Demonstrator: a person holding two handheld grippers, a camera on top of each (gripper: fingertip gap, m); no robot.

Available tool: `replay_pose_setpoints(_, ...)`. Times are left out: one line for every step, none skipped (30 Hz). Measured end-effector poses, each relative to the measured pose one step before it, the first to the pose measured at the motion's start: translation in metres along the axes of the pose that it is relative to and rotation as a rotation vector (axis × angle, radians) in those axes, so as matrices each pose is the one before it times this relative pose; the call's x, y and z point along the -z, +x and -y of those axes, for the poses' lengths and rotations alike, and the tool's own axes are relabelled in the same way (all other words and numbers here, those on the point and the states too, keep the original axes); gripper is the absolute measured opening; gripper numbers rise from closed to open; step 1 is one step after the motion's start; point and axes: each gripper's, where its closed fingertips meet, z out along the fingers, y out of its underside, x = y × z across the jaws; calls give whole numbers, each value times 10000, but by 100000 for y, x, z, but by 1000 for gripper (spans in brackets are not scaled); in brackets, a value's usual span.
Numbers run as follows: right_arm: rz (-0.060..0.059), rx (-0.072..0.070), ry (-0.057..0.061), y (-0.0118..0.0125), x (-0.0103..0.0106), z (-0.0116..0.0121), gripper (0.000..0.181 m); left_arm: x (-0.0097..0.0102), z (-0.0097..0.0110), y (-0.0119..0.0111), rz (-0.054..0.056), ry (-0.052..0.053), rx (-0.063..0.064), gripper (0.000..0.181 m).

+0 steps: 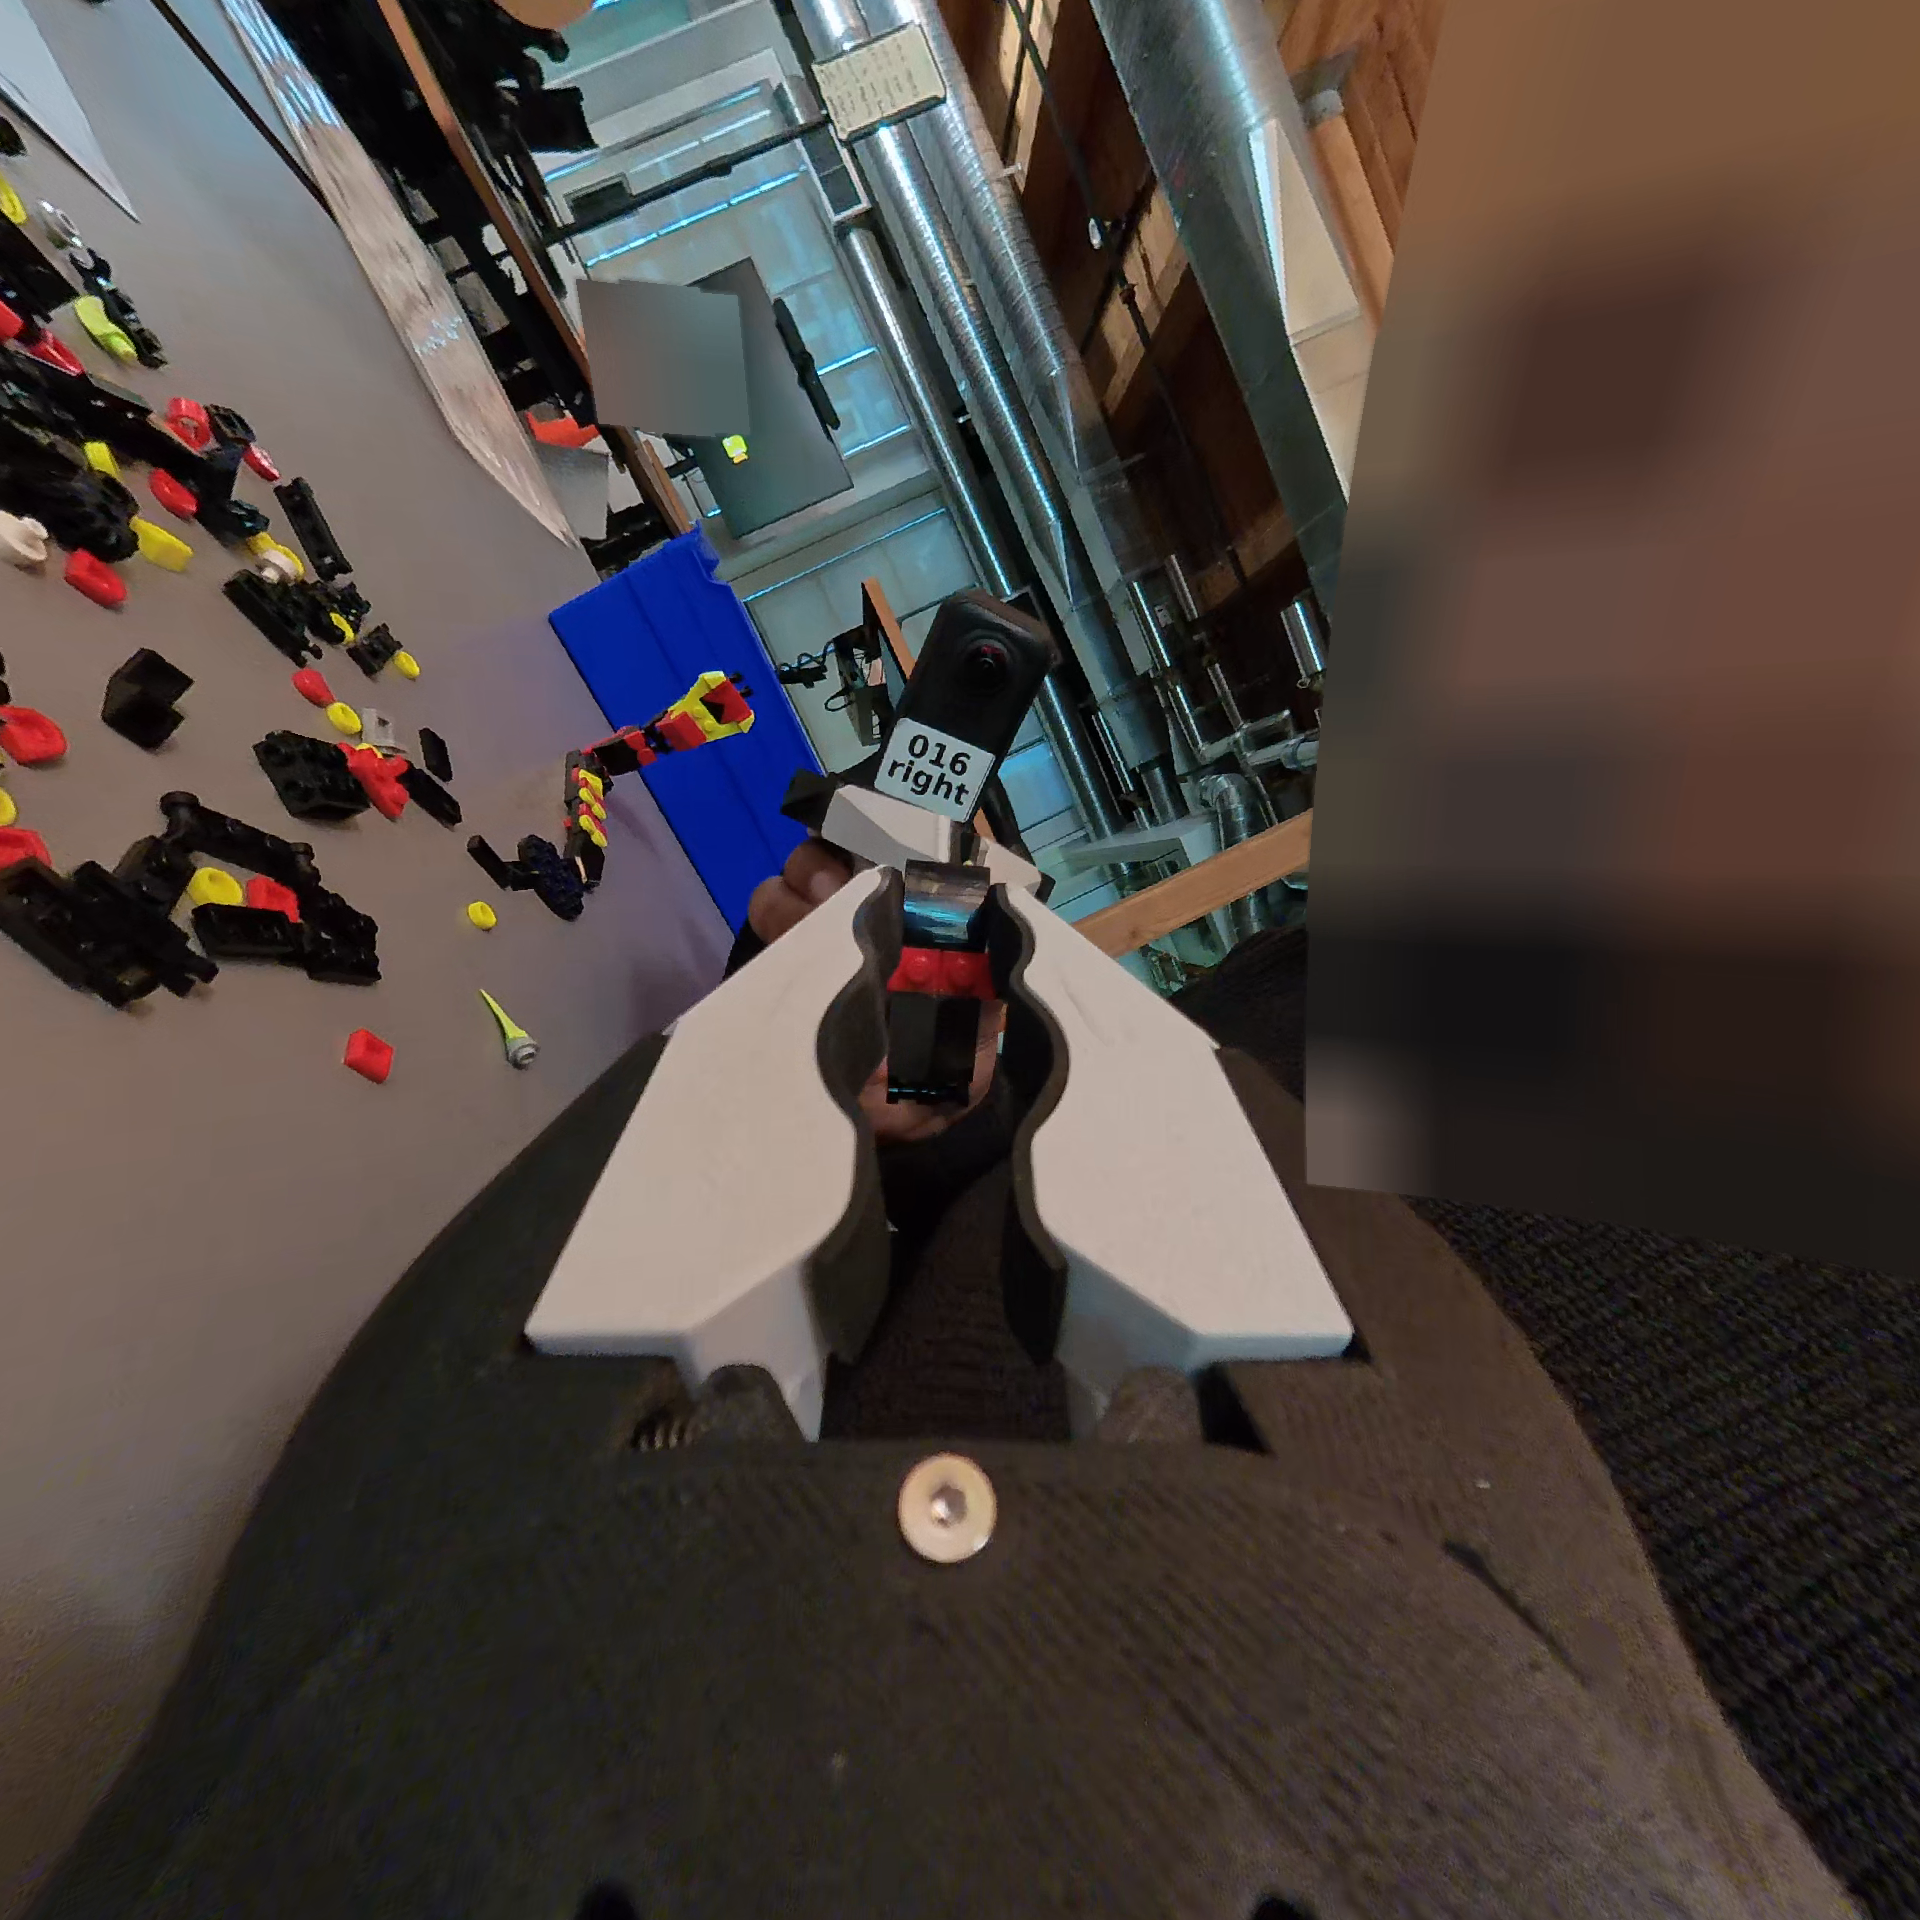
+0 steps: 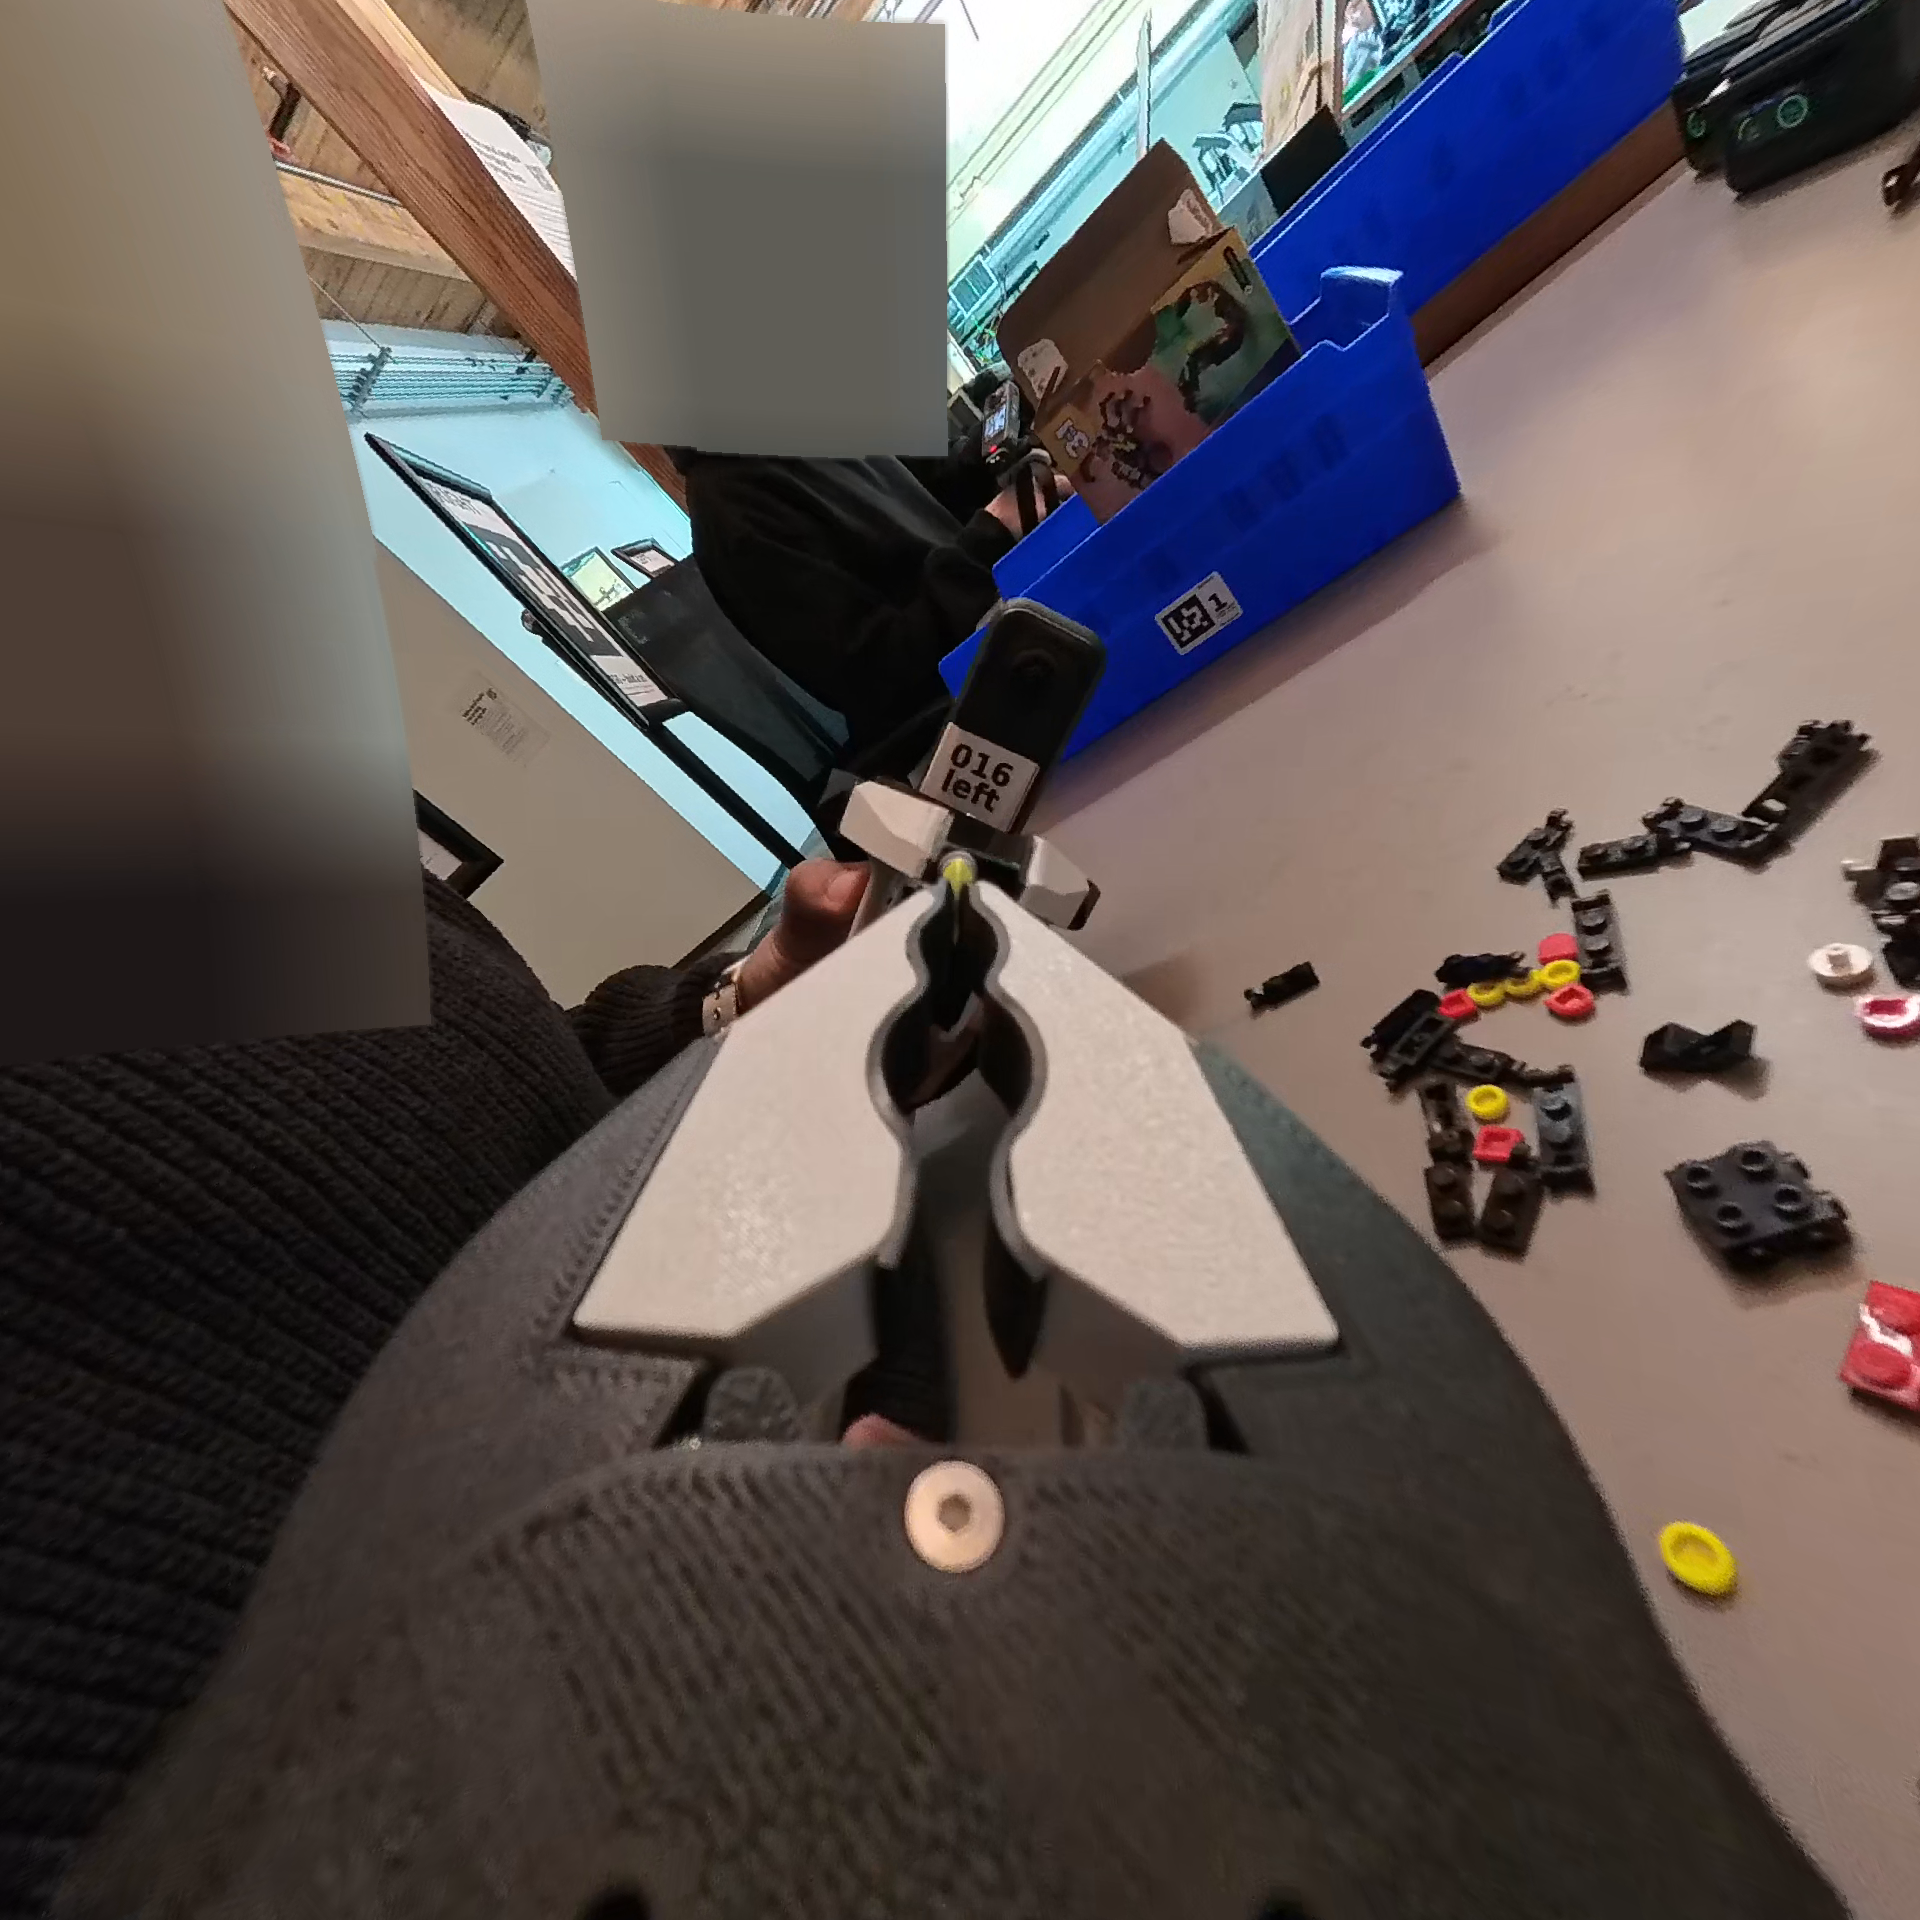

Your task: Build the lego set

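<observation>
My left gripper (image 1: 940,899) is shut on a small black-and-red lego assembly (image 1: 938,977), held in the air off the table's edge. My right gripper (image 2: 956,909) is shut on a thin black piece with a yellow-green tip (image 2: 957,873). The two grippers face each other tip to tip. The right gripper (image 1: 935,847) shows just beyond the assembly in the left wrist view, and the left gripper (image 2: 971,857) shows beyond the yellow-green tip in the right wrist view. Whether the two held pieces touch is hidden by the fingers.
Loose black, red and yellow lego pieces (image 1: 208,727) lie spread over the grey table (image 1: 312,1195), also in the right wrist view (image 2: 1558,1039). A partly built black, red and yellow arm (image 1: 665,732) lies by a blue bin (image 1: 655,675). A cardboard box (image 2: 1153,343) stands in the blue bin (image 2: 1299,520). A person's dark sleeve (image 2: 208,1247) is close.
</observation>
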Motion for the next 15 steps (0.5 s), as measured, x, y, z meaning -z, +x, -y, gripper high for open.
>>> replay_pose_setpoints(-25,25,-44,37,-14,-77,0,29,-15,-46,38,-21,-5,13)
replay_pose_setpoints(-10,30,-31,-7,-24,-28,0,19,-18,10,15,-10,-27,12)
replay_pose_setpoints(-12,31,-18,-8,-3,-13,0,2,-13,6,14,-25,-8,12)
replay_pose_setpoints(-15,27,-20,13,0,-24,0,-1,-26,-23,20,-25,-11,13)
replay_pose_setpoints(-16,5,-23,26,5,-45,0,7,-39,-58,37,-35,5,13)
replay_pose_setpoints(-11,-17,-43,57,-4,-82,0,21,-42,-91,59,-39,13,13)
replay_pose_setpoints(-3,-24,-34,46,0,-63,0,21,-67,-78,62,-55,-6,13)
replay_pose_setpoints(-7,-16,-28,37,-8,-59,0,18,-43,-76,70,-49,-26,13)
replay_pose_setpoints(11,-8,-26,5,-21,-54,0,31,-48,-17,54,-55,-39,13)
replay_pose_setpoints(19,-1,-52,-18,-36,-93,0,31,-49,-3,43,-67,-29,13)
replay_pose_setpoints(-1,23,-119,3,-72,-179,0,10,-75,-15,59,-83,-21,13)
replay_pose_setpoints(-33,58,-56,17,-35,-98,0,35,-52,-60,78,-65,-16,13)
replay_pose_setpoints(-17,61,-55,4,-22,-76,0,29,-85,-27,51,-87,-16,13)
replay_pose_setpoints(-23,30,-47,26,-19,-48,0,20,-42,-49,59,-57,-18,13)
replay_pose_setpoints(-3,14,-28,2,-2,-34,0,23,-48,-31,36,-57,-11,13)
